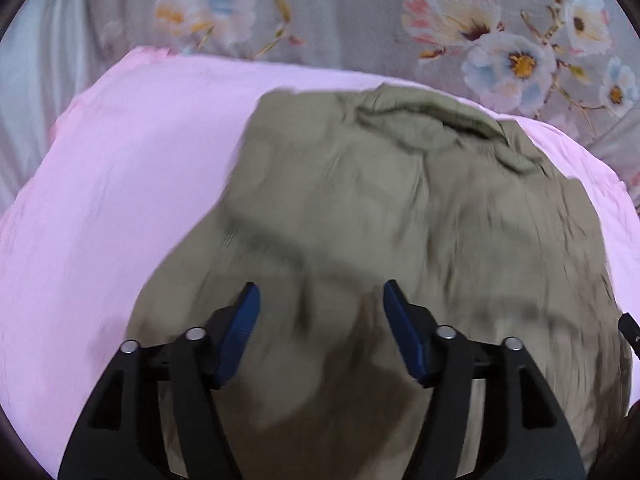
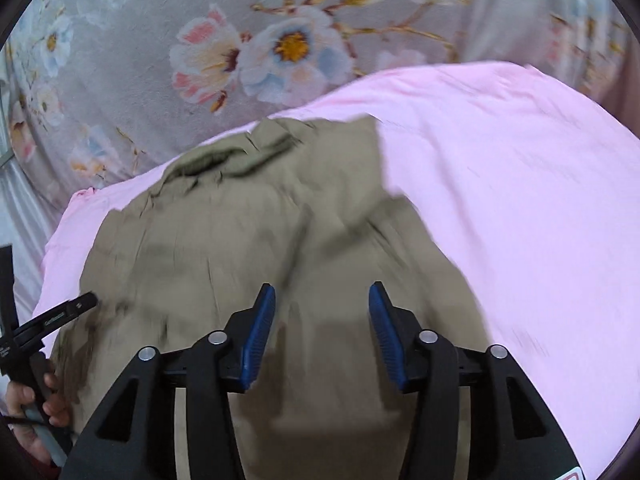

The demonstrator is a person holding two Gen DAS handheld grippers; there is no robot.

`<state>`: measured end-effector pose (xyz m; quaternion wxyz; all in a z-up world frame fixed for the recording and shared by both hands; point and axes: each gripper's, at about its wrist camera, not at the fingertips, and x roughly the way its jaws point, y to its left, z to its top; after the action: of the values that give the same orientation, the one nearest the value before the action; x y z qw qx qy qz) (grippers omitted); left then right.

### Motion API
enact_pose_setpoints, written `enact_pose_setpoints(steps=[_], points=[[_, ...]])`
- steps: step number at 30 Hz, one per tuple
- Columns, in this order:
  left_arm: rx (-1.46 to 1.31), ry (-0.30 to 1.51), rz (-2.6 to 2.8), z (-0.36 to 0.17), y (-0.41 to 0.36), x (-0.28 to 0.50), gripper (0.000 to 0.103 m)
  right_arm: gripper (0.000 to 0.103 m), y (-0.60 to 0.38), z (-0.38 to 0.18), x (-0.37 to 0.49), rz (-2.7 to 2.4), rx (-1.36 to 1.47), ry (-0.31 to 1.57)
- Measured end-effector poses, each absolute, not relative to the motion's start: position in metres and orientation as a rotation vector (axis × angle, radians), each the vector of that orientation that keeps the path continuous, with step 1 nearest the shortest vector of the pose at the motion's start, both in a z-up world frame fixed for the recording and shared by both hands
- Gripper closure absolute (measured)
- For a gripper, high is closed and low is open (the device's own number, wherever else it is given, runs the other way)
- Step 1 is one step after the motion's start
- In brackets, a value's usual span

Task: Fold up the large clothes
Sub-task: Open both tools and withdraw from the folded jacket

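Observation:
An olive-khaki garment (image 1: pixel 380 208) lies crumpled on a pink sheet (image 1: pixel 120 168); it also shows in the right wrist view (image 2: pixel 260 220), with its collar or waistband bunched at the far end. My left gripper (image 1: pixel 320 292) is open and empty, hovering over the garment's near part. My right gripper (image 2: pixel 322 292) is open and empty too, above the near part of the garment. The left gripper's body (image 2: pixel 48 320), held by a hand, shows at the left edge of the right wrist view. The image is motion-blurred.
The pink sheet (image 2: pixel 520 200) lies on a grey floral bedspread (image 1: pixel 480 40), which also shows in the right wrist view (image 2: pixel 240 52). A pale blue-grey cloth (image 1: pixel 40 60) sits at the far left. Part of the right gripper (image 1: pixel 630 328) peeks in at the right edge.

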<state>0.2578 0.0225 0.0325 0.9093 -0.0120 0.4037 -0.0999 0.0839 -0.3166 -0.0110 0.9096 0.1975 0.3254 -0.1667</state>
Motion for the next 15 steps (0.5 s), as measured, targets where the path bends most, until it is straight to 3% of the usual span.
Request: enact_pose_setpoints(steps=[3, 6, 15], points=[[-0.083, 0.845, -0.195, 0.022, 0.069, 0.192, 0.02, 0.044, -0.305, -0.019, 0.009, -0.382, 0.377, 0.678], [-0.127, 0.855, -0.173, 0.014, 0.102, 0.147, 0.014, 0.035, -0.292, -0.031, -0.045, -0.404, 0.327, 0.716], [-0.376, 0.926, -0.121, -0.01, 0.154, 0.11, 0.013, 0.031, -0.298, -0.043, -0.105, -0.342, 0.516, 0.741]])
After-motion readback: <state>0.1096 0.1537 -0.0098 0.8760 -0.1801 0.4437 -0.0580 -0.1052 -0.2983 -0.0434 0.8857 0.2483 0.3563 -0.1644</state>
